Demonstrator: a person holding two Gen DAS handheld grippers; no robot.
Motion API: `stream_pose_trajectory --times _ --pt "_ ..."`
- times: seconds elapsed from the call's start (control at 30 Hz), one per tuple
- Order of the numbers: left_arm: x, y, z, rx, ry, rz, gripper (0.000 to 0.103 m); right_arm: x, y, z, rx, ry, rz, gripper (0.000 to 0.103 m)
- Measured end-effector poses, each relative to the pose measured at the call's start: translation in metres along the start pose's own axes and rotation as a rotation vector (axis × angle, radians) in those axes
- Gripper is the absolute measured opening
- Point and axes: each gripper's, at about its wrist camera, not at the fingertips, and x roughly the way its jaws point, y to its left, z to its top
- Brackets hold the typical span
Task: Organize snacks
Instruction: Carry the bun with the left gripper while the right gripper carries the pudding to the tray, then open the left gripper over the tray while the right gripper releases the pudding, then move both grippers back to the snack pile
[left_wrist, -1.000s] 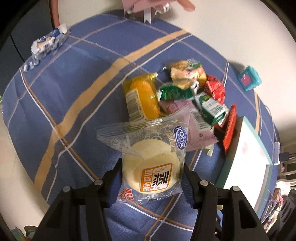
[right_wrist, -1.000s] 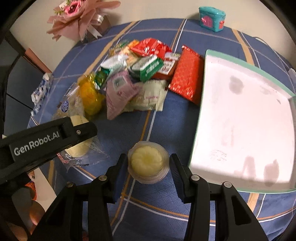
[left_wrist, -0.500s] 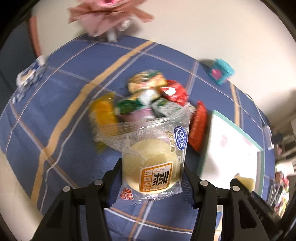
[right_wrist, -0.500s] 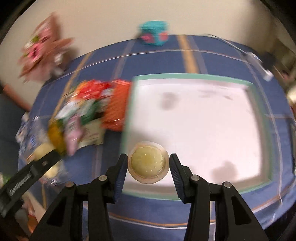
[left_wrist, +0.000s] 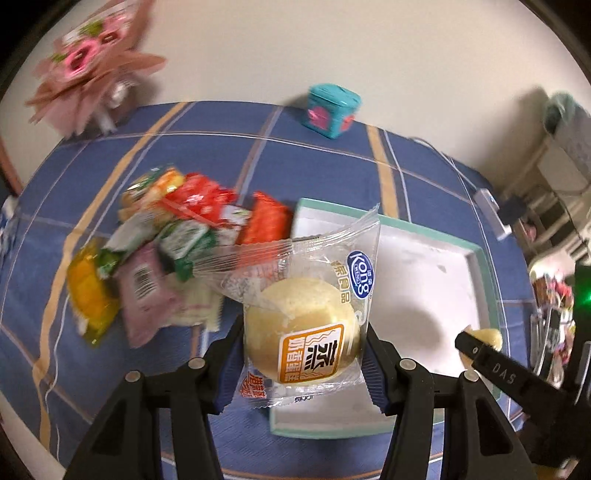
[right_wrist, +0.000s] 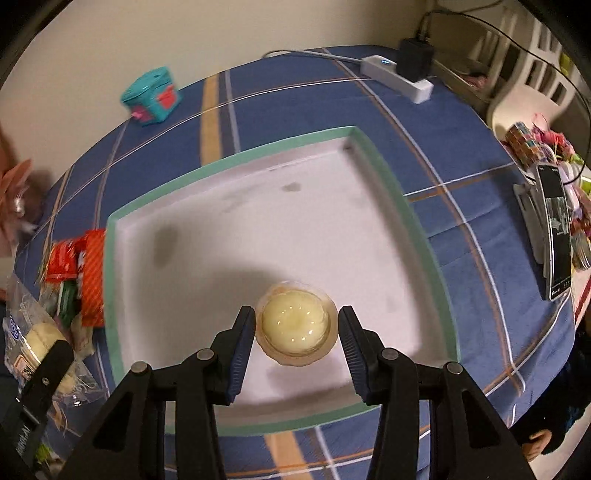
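Your right gripper (right_wrist: 296, 334) pinches the jelly cup (right_wrist: 296, 330) above the white tray (right_wrist: 369, 155), whose bare floor spreads toward 12 o'clock. Your left gripper (left_wrist: 305, 352) clamps the wrapped bun (left_wrist: 301, 334) over the tray's near-left corner; its remaining floor lies toward 2 o'clock, so the right hand is better placed.

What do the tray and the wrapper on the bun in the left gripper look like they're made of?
Tray: probably cardboard or thin plastic, matte white inside with a green rim; no glare, faint stains. Bun wrapper: clear glossy plastic film, crinkled, with a crimped seal and see-through to the bun.
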Motion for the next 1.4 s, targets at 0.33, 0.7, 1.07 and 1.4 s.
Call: stream_pose_trajectory --times 0.33,0.7,1.07,1.4 --pt "0.05 -0.041 0.031 0.072 0.037 -0.035 0.059 0.018 -0.024 0.024 0.057 -0.015 -0.046 0.048" --pt "0.084 -0.053 0.057 0.068 0.041 -0.073 0.059 0.034 -0.038 0.056 0.073 -0.05 -0.056 0.048" --pt "0.058 -0.05 0.059 0.058 0.064 -0.071 0.072 0.029 -0.028 0.058 0.037 -0.024 -0.049 0.07" --pt "0.032 -0.01 0.043 -0.004 0.038 0.069 0.103 0.007 -0.025 0.039 0.02 -0.022 -0.061 0.095"
